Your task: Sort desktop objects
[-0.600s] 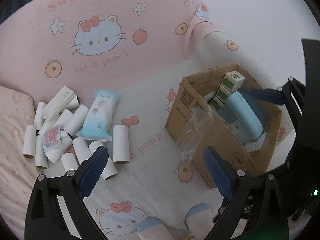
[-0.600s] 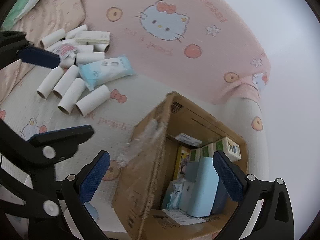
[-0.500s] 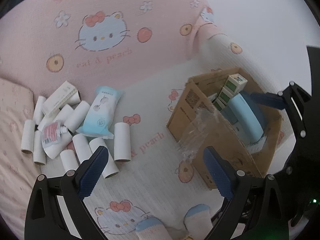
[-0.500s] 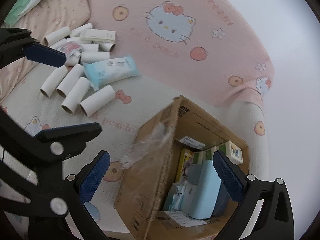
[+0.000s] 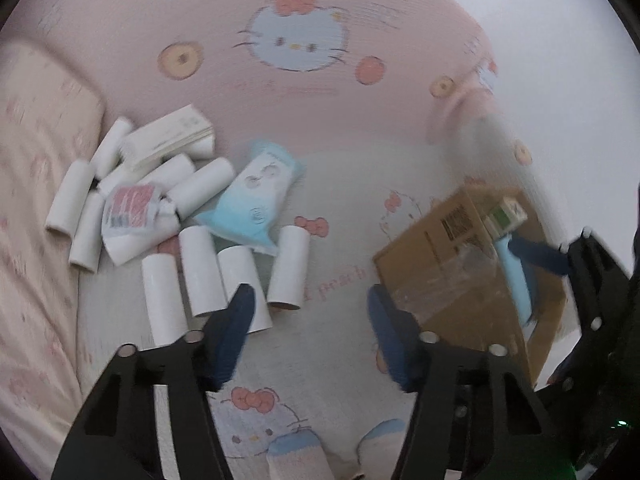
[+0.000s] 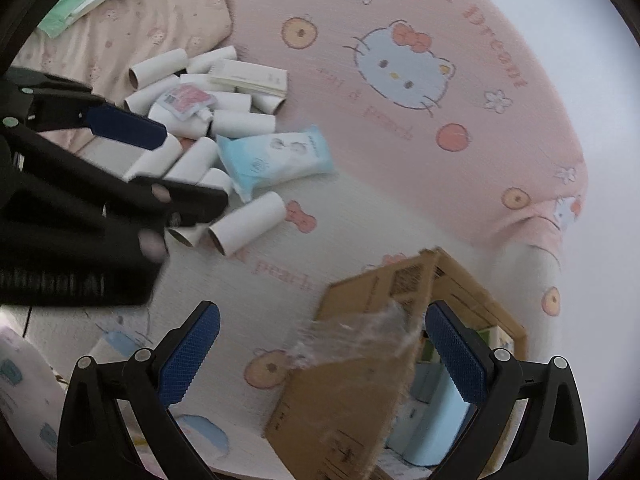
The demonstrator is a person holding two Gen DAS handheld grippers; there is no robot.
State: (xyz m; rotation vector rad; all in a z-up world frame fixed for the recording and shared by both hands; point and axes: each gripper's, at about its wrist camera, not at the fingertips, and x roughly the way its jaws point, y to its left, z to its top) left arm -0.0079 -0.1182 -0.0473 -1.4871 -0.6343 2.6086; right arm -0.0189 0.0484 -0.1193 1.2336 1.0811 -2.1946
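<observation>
White cardboard tubes [image 5: 202,276] lie scattered on their sides in a loose pile, well apart from the open cardboard box [image 5: 448,264]. A light-blue wipes pack [image 5: 256,200] lies flat at the pile's box-facing edge. A flat white carton [image 5: 168,136] and a crumpled white-and-red pouch [image 5: 130,218] rest on top of the tubes.

A heap of cardboard tubes [image 5: 200,276] is spread on the bed sheet [image 5: 344,184] at the left, before the raised headboard cushion [image 5: 280,92]. A flat paper box [image 5: 168,140] is laid on the tubes at the back of the heap, and a soft pouch [image 5: 130,220] is set on them further forward. A wipes pack [image 5: 256,200] is lodged at the heap's right edge. Well apart to the right, a cardboard box [image 5: 452,264] is placed, with small cartons [image 5: 506,216] held in it. A pillow [image 6: 160,16] is seen left of the heap.
</observation>
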